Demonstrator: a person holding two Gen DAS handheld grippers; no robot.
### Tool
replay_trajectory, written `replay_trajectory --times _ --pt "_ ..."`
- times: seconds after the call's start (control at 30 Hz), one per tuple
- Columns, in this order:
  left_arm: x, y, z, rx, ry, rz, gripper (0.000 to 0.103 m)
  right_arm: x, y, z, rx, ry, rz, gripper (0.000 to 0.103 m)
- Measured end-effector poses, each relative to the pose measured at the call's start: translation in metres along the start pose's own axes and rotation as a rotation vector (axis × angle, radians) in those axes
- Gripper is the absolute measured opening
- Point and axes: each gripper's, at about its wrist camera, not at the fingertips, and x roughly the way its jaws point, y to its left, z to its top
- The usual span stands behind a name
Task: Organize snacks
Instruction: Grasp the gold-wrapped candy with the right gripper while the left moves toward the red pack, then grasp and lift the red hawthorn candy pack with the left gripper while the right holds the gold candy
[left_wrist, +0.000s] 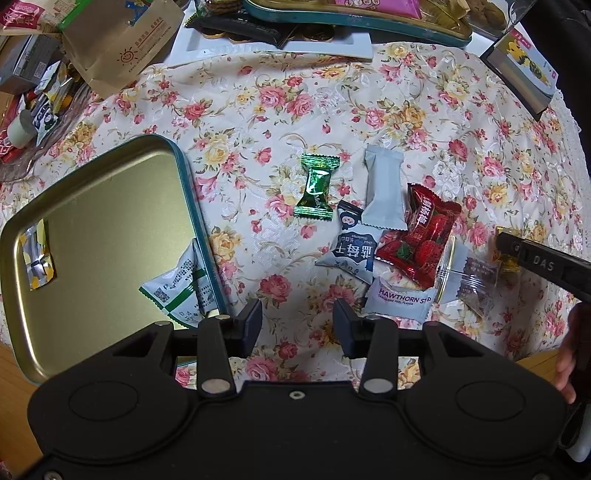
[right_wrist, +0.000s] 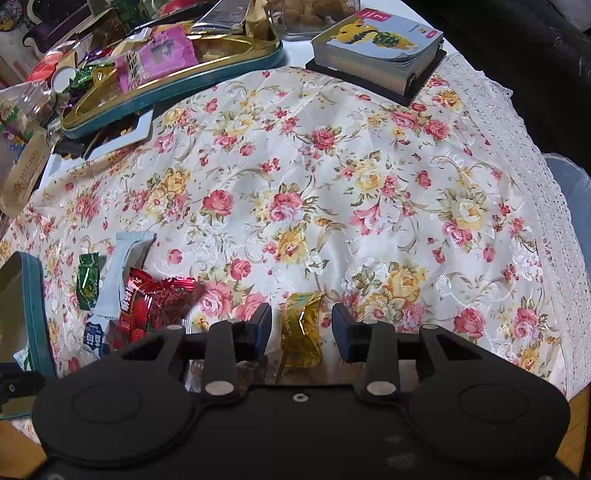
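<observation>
The gold candy (right_wrist: 301, 334) lies on the flowered desk, right of the red packet (right_wrist: 155, 306), long axis running away from the camera, between the right hand-held gripper's (right_wrist: 301, 328) parted, untouching fingers. Left hand-held gripper (left_wrist: 297, 325) released, empty.

On the cloth-covered worktop (left_wrist: 369, 110), left: an open tin lid (left_wrist: 92, 229) holding two packets, one near its left edge, one at its right rim. Right of it: a cluster of loose wrapped snacks (left_wrist: 373, 229), some overlapping, with one foil sweet (right_wrist: 301, 332) apart at the far right, between the right gripper (right_wrist: 302, 328) fingers. Behind: a filled tin (right_wrist: 207, 70), beside it a book (right_wrist: 380, 55).
</observation>
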Motion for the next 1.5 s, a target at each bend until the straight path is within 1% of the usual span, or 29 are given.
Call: replay_trajectory --times 0.17,0.43,0.57,0.67,0.73,0.77,0.87,1.0,1.13,1.23,1.33,1.5 --pt "0.001 0.0 0.0 0.0 0.002 -0.008 0.052 0.011 0.004 -0.006 -0.038 0.004 -0.035 0.039" --pt "0.001 0.0 0.0 0.001 0.0 -0.004 0.052 0.015 0.007 -0.006 -0.044 -0.01 -0.046 0.039" --pt "0.002 0.0 0.0 0.002 0.001 0.001 0.052 0.015 0.008 -0.006 -0.037 -0.019 -0.047 0.041" --pt "0.002 0.001 0.0 0.0 0.002 0.002 0.052 0.015 0.01 -0.009 -0.049 -0.032 -0.065 0.037" --pt "0.002 0.002 0.0 0.0 0.002 0.002 0.052 0.015 0.013 -0.011 -0.092 -0.042 -0.077 0.03" --pt "0.002 0.002 0.0 0.0 0.002 0.002 0.052 0.015 0.014 -0.012 -0.113 -0.046 -0.089 0.023" --pt "0.003 0.002 0.0 0.003 0.002 0.003 0.052 0.013 0.013 -0.014 -0.12 -0.049 -0.088 0.021" --pt "0.004 0.001 0.0 0.005 0.002 0.004 0.052 0.007 0.007 -0.009 -0.08 -0.044 -0.058 0.021" --pt "0.003 -0.001 0.002 -0.002 -0.013 -0.002 0.052 -0.009 0.0 0.001 0.006 -0.038 0.026 0.022" --pt "0.003 -0.005 0.005 -0.002 -0.027 -0.014 0.051 -0.024 -0.001 0.007 0.028 -0.064 0.074 0.022" --pt "0.003 -0.013 0.007 0.004 -0.041 -0.031 0.052 -0.038 0.0 0.013 0.043 -0.101 0.092 0.022" --pt "0.001 -0.026 0.013 0.008 -0.072 -0.065 0.051 -0.05 -0.006 0.02 0.09 -0.11 0.11 0.022"
